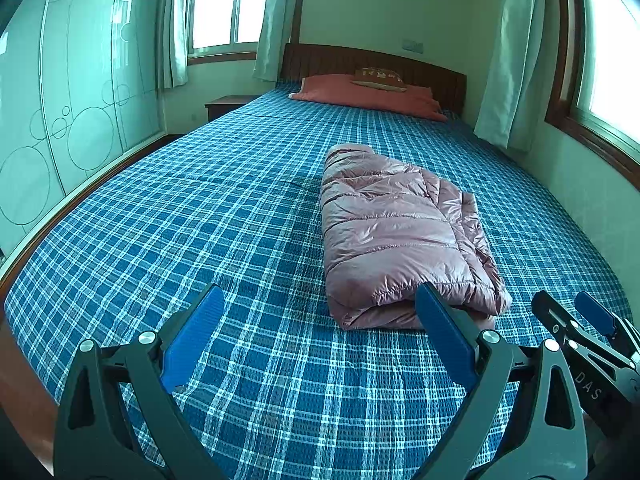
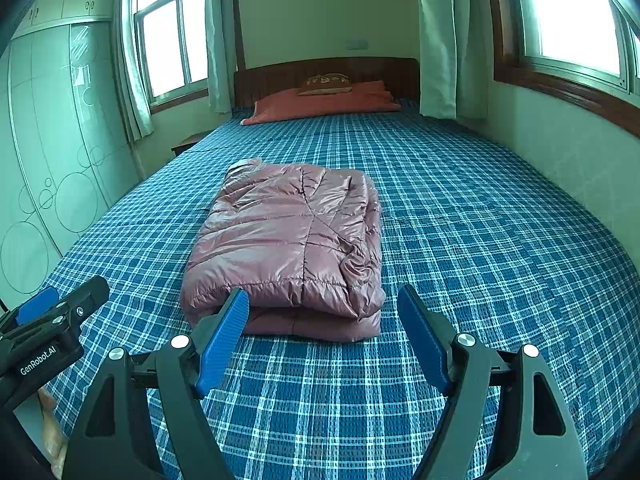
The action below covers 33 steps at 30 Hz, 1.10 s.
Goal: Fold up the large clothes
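A shiny pink puffer jacket (image 1: 400,232) lies folded into a thick rectangular bundle on the blue plaid bed (image 1: 200,208). In the right wrist view the jacket (image 2: 288,240) sits straight ahead, just beyond the fingertips. My left gripper (image 1: 320,304) hovers over the bed's near end, open and empty, with the jacket ahead and to its right. My right gripper (image 2: 322,308) is open too, nothing between its blue pads (image 2: 224,336), its jaws framing the bundle's near edge without touching. Each gripper shows at the edge of the other's view: the right one (image 1: 592,320), the left one (image 2: 60,308).
A red pillow (image 1: 368,98) with a small brown cushion (image 1: 378,78) lies by the wooden headboard (image 1: 360,60). A wardrobe (image 1: 60,120) lines the left side, a nightstand (image 1: 228,104) stands beyond it. Curtained windows (image 2: 576,12) and a wall run along the bed's right.
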Tool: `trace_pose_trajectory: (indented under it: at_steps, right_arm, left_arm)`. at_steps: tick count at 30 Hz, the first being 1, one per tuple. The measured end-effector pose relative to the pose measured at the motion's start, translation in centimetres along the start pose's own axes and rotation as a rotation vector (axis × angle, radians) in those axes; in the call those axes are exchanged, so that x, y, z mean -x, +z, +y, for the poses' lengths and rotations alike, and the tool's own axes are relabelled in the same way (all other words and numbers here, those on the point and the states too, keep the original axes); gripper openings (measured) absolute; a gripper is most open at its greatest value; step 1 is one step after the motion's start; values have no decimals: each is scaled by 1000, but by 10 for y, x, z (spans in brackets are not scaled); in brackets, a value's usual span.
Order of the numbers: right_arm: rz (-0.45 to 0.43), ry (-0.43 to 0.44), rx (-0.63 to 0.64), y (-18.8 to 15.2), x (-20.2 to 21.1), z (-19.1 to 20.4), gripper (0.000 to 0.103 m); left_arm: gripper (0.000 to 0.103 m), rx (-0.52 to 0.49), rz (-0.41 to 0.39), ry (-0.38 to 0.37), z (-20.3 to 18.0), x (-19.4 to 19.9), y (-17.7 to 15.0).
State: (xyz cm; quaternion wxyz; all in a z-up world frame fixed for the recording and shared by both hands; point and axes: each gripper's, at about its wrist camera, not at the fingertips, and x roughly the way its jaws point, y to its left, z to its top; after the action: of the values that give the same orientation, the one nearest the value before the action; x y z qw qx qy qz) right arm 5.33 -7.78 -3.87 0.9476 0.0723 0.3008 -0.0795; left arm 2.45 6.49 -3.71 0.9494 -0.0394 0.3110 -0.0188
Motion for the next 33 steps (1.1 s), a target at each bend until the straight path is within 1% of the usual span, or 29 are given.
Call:
trace_pose_trajectory:
  at_steps: [10,15,18,20,28,30,33]
  right_arm:
    - [6,3,2,-2,-4,-2,76]
    - [8,2,3,-2,-4,-2,76]
    - [9,3,4,-2,-4,-2,76]
    - [10,3,4,-3,-4,-2,76]
    - [20,5,4,-7,-7,-2,76]
    - [24,6,1,-8,-9,-4,76]
    - [34,8,-5,-8,-16,-9,76]
  left_arm:
    - [96,-14,7,-1,0,0,1]
    - [96,-27,-13,-9,-2,2,1]
    - [96,-26,-2,-16,-3,1,1]
    - [101,-24,3,-3,-4,0,-1]
    - [101,-23,0,-1,-3,-5,-3]
    - [101,-23,6,3,-1,-8,-3]
    - [101,-24,36,-10,3,-21,-5]
